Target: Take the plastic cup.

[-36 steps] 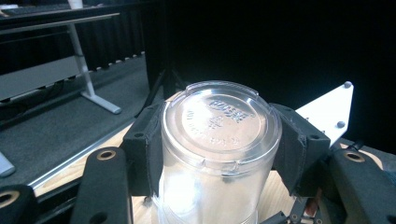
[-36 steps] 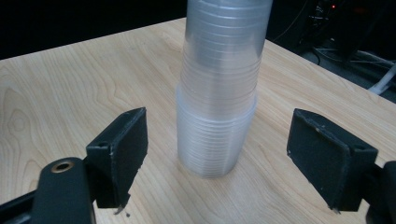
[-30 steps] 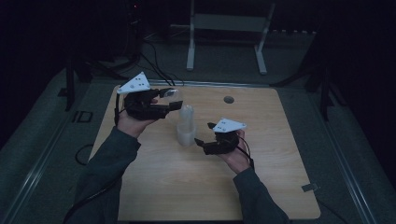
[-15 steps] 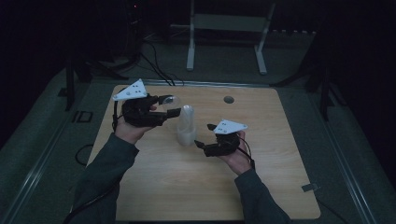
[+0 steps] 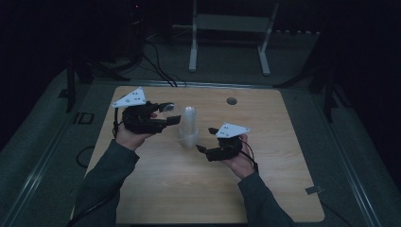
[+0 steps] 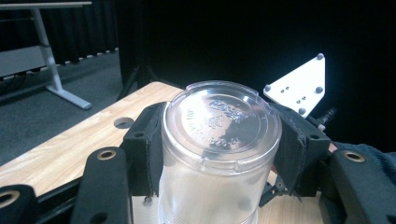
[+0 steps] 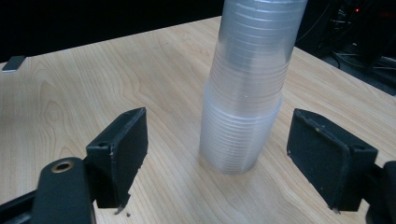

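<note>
Near the middle of the desk (image 5: 265, 189), somewhat toward its far edge: a stack of clear plastic cups (image 5: 189, 128), standing upright, mouths down and bases up. Ribbed all the way along, wider at the foot and narrower toward the top (many cups, it seems, nested close together). Crowned by the top cup (image 6: 219, 126), its round embossed base facing up.

Gripped at that top cup by the left gripper (image 5: 169, 113), reaching in from the side of the desk's left edge and lying about level. Clamped narrow, with black pads (image 6: 147, 144) pressed against either side of the cup just under its base. Carried in a hand (image 5: 130, 137) over the desk's left half.

Flanked low down by the right gripper (image 5: 205, 142), reaching in from the side of the desk's near and right edges. Spread wide, with one pad to each side of the foot of the stack and bare wood visible between pads and plastic (no contact). Nothing gripped there. Tilted slightly down toward the wood, with its pale three-cornered plate on top.

Beyond the stack, close to the desk's far edge: a small round hole (image 5: 231, 100) in the wood. Toward the near right corner, a small dark tab (image 5: 313, 190) on the surface (too small to tell what).
</note>
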`<state>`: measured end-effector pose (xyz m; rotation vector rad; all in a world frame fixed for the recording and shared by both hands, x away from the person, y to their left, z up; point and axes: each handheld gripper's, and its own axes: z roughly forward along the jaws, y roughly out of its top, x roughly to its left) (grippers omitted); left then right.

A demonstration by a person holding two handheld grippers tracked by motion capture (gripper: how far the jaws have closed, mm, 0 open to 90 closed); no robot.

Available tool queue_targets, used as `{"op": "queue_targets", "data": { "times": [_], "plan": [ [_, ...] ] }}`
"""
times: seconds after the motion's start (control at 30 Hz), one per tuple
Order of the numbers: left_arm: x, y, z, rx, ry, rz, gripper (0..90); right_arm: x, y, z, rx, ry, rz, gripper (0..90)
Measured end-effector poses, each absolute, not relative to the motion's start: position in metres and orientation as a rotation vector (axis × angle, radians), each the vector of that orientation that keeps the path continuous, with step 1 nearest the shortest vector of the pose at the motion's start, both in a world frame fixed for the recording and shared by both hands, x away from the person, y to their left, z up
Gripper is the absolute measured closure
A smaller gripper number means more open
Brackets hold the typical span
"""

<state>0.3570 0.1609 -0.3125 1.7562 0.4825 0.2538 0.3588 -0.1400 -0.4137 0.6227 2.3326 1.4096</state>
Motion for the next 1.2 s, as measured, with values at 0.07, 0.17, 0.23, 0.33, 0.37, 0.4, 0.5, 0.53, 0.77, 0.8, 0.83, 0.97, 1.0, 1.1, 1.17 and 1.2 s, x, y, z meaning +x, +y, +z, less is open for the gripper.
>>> {"op": "queue_targets", "data": {
  "times": [0.07,0.17,0.23,0.33,0.37,0.4,0.5,0.53,0.77,0.8,0.83,0.97,1.0,1.1,1.17,1.2],
  "plan": [
    [0.356,0.161,-0.315,1.752,0.477,0.248,40.9,0.358,-0.14,-0.413,0.62,2.335,1.418,20.2],
    [0.354,0.162,-0.32,1.742,0.472,0.243,40.9,0.356,-0.141,-0.413,0.614,2.337,1.432,20.2],
    [0.354,0.163,-0.322,1.738,0.472,0.241,40.9,0.355,-0.142,-0.413,0.62,2.337,1.442,20.2],
    [0.352,0.164,-0.328,1.736,0.474,0.235,40.9,0.355,-0.143,-0.413,0.619,2.342,1.466,20.2],
    [0.352,0.164,-0.328,1.736,0.474,0.235,40.9,0.355,-0.144,-0.413,0.619,2.345,1.473,20.2],
    [0.352,0.164,-0.329,1.733,0.475,0.233,40.9,0.355,-0.144,-0.413,0.619,2.345,1.473,20.2],
    [0.352,0.165,-0.335,1.723,0.48,0.222,40.9,0.354,-0.145,-0.414,0.621,2.349,1.502,20.2],
    [0.352,0.165,-0.336,1.721,0.48,0.218,40.9,0.354,-0.145,-0.414,0.618,2.35,1.509,20.2],
    [0.35,0.164,-0.346,1.708,0.482,0.204,40.9,0.352,-0.148,-0.411,0.615,2.348,1.565,20.2],
    [0.349,0.164,-0.347,1.704,0.485,0.206,40.9,0.351,-0.148,-0.411,0.615,2.343,1.575,20.2],
    [0.349,0.164,-0.348,1.701,0.486,0.208,40.9,0.351,-0.148,-0.41,0.614,2.34,1.581,20.2],
    [0.347,0.163,-0.352,1.687,0.489,0.207,40.9,0.349,-0.149,-0.409,0.61,2.339,1.596,20.2],
    [0.347,0.162,-0.354,1.689,0.487,0.206,40.9,0.349,-0.148,-0.409,0.607,2.339,1.604,20.2],
    [0.346,0.16,-0.356,1.69,0.482,0.201,40.9,0.348,-0.147,-0.408,0.603,2.337,1.619,20.2],
    [0.345,0.159,-0.357,1.687,0.475,0.199,40.9,0.346,-0.145,-0.406,0.594,2.336,1.639,20.2],
    [0.344,0.158,-0.357,1.683,0.473,0.194,40.9,0.346,-0.145,-0.406,0.594,2.336,1.639,20.2]
  ]
}}
